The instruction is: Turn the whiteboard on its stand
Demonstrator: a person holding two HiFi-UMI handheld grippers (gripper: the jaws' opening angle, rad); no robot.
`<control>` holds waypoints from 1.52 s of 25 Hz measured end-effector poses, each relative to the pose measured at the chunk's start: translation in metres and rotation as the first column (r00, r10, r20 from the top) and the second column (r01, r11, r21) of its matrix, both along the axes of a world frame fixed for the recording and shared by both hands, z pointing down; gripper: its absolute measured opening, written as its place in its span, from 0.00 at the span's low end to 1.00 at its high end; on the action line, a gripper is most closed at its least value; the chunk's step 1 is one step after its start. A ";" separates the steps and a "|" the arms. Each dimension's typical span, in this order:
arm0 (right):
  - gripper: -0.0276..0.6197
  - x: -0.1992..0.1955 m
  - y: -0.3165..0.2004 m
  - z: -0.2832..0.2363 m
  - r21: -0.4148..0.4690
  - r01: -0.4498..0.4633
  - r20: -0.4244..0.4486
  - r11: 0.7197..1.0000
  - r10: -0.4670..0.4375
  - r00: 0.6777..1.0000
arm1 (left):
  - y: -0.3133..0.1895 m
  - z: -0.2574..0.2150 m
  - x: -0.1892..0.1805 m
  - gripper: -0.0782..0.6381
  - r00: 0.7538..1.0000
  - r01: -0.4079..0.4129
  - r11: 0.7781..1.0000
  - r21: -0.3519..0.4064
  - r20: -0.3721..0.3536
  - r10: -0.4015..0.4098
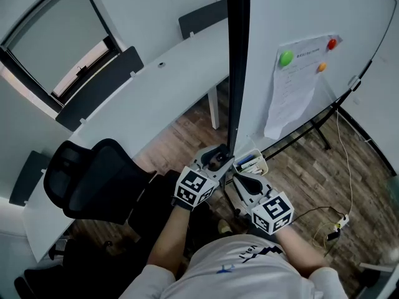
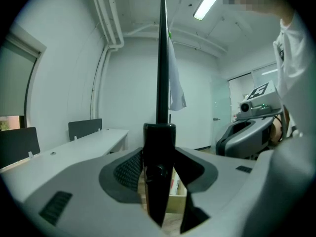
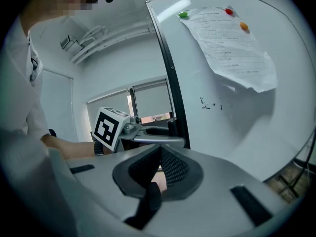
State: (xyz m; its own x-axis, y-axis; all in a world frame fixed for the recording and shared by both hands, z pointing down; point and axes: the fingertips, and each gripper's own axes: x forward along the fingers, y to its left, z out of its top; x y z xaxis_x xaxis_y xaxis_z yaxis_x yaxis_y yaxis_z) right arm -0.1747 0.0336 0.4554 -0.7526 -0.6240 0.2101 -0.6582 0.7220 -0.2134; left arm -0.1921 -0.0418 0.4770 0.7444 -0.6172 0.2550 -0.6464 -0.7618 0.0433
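The whiteboard stands upright on its stand, seen from above with its black side frame facing me. A paper sheet hangs on it under green, red and orange magnets. My left gripper is shut on that frame low down; in the left gripper view the black frame runs up between the pads. My right gripper sits just right of it, near the frame's foot, shut and holding nothing. In the right gripper view the board rises to the right.
A small tray of markers hangs by the board's lower edge. A long white desk runs along the left, and a black office chair is beside my left arm. A cable and plug lie on the wooden floor at right.
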 end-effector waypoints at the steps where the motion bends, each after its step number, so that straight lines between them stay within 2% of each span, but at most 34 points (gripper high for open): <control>1: 0.06 -0.001 0.000 -0.001 0.002 0.001 0.000 1.000 -0.001 1.000 | 0.003 -0.002 -0.004 0.37 1.000 0.007 1.000 0.003 -0.008 -0.007; 6: 0.06 -0.005 0.001 -0.002 0.005 0.008 0.005 1.000 -0.008 1.000 | 0.021 -0.020 -0.029 0.36 0.995 0.054 0.999 0.004 -0.085 -0.053; 9: 0.06 -0.010 0.001 -0.009 0.009 0.012 0.013 1.000 -0.012 1.000 | 0.030 -0.038 -0.037 0.24 0.987 0.085 0.996 0.009 -0.135 -0.083; 13: 0.06 -0.015 0.000 -0.019 0.016 0.018 0.018 1.000 -0.018 1.000 | 0.041 -0.053 -0.031 0.13 0.983 0.121 0.992 0.027 -0.142 -0.116; 17: 0.06 -0.017 -0.004 -0.033 0.028 0.016 0.019 0.999 -0.017 1.000 | 0.047 -0.062 -0.020 0.13 0.978 0.137 0.991 -0.012 -0.157 -0.137; 21: 0.06 -0.016 -0.002 -0.041 0.024 0.014 0.034 1.000 -0.015 0.999 | 0.053 -0.068 -0.025 0.13 0.958 0.203 0.977 -0.067 -0.194 -0.212; 25: 0.06 -0.012 -0.005 -0.055 0.038 0.001 0.054 0.999 -0.003 0.999 | 0.054 -0.082 -0.027 0.13 0.946 0.236 0.970 -0.052 -0.217 -0.241; 30: 0.06 -0.012 -0.008 -0.059 0.049 -0.003 0.061 0.999 0.000 0.998 | 0.052 -0.089 -0.025 0.13 0.944 0.244 0.969 -0.032 -0.221 -0.245; 38: 0.06 -0.013 -0.007 -0.058 0.057 -0.004 0.061 0.998 0.000 0.998 | 0.057 -0.085 -0.021 0.13 0.942 0.237 0.971 -0.042 -0.234 -0.240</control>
